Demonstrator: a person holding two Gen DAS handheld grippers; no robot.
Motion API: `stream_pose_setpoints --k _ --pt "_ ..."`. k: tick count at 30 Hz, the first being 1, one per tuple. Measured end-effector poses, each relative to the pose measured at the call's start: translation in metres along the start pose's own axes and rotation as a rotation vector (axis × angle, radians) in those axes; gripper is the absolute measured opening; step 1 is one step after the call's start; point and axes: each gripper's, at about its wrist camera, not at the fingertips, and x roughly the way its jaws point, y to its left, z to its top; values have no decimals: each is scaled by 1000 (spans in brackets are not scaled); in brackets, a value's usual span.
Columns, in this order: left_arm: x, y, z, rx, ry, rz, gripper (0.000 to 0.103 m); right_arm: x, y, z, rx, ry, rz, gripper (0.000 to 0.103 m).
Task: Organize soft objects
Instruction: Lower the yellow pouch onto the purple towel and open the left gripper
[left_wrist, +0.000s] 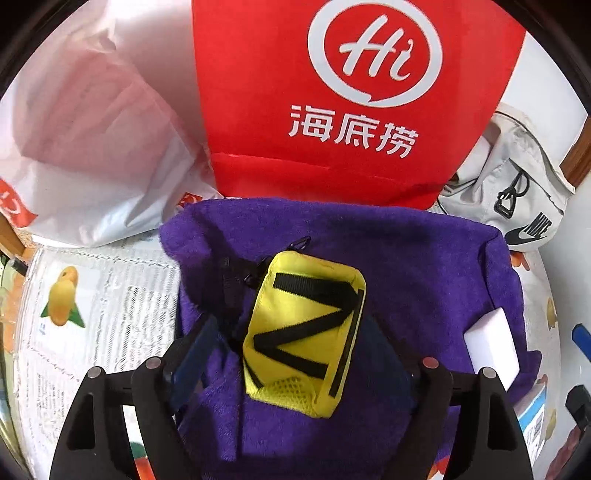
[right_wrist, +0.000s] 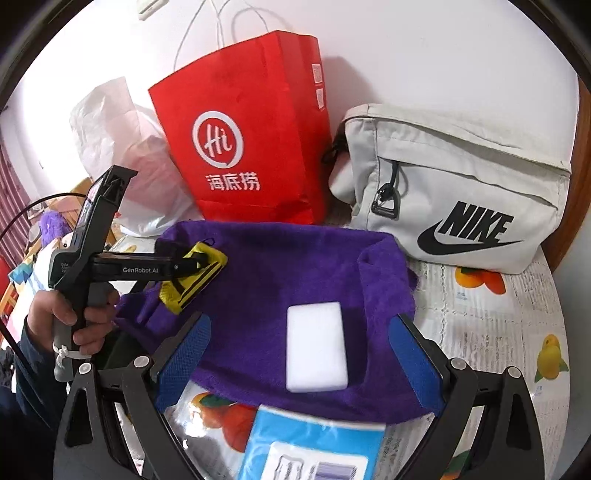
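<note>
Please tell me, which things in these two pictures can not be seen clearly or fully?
- Blue packet: right wrist view, blurred and cut off by the bottom edge.
- Red paper bag: left wrist view, top cut off.
- White plastic bag: contents unclear in both views.
- Yellow pouch: right wrist view, partly hidden by the left gripper.

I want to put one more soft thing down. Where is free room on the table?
Free: the fruit-print tablecloth right of the purple towel, below the grey Nike bag; another patch left of the towel. Crowded: the back, with white plastic bag, red paper bag; the towel holds yellow pouch and white sponge.
</note>
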Motion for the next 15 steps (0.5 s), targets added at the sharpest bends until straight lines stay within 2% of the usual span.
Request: stream_pose_setpoints --k 8,13,15 --pt "-49 9 -23 -9 -64 4 81 -34 19 -23 31 -6 -20 96" --pt "-83 21 -56 -60 -92 -50 79 -59 38 -43 21 -2 -34 96" --pt "-96 24 -70 -56 -98 -58 79 -69 47 -53 18 -1 -29 92"
